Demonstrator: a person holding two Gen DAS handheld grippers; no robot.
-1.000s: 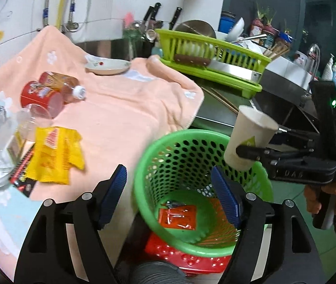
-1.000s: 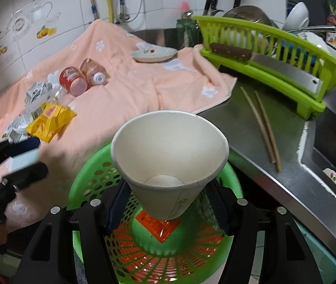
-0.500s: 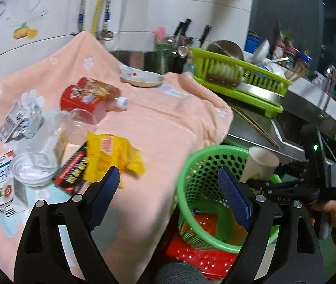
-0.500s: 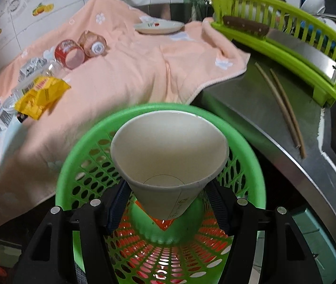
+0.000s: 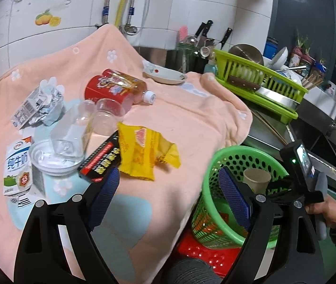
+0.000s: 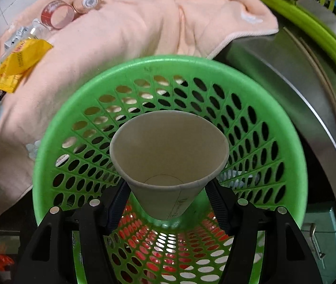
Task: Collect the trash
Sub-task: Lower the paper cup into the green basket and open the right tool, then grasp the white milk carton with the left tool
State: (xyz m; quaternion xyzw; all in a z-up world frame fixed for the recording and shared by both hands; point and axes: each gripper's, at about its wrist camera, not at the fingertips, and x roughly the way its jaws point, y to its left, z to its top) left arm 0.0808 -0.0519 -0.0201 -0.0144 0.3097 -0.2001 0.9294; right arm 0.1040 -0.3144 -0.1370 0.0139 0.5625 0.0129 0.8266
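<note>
My right gripper (image 6: 168, 203) is shut on a white paper cup (image 6: 169, 151) and holds it upright inside the green perforated basket (image 6: 49, 165). In the left wrist view the cup (image 5: 256, 179) sits just below the basket's rim (image 5: 234, 151), with the right gripper (image 5: 283, 187) beside it. My left gripper (image 5: 168, 194) is open and empty, above the peach towel (image 5: 179, 108). In front of it lie a yellow wrapper (image 5: 144, 151), a black-and-red packet (image 5: 101, 161), clear plastic cups (image 5: 73, 130), a milk carton (image 5: 17, 168), a crumpled carton (image 5: 37, 106) and a red-labelled bottle (image 5: 118, 87).
A lime dish rack (image 5: 257, 82) with a knife and bowls stands at the back right, by the steel sink counter (image 6: 298, 90) with two chopsticks (image 6: 328, 90). A small plate (image 5: 165, 75) rests at the towel's far edge. A red crate (image 5: 205, 253) lies under the basket.
My right gripper has lowered the paper cup from above the basket rim down inside the basket. My left gripper has swung left and back, toward the trash on the towel.
</note>
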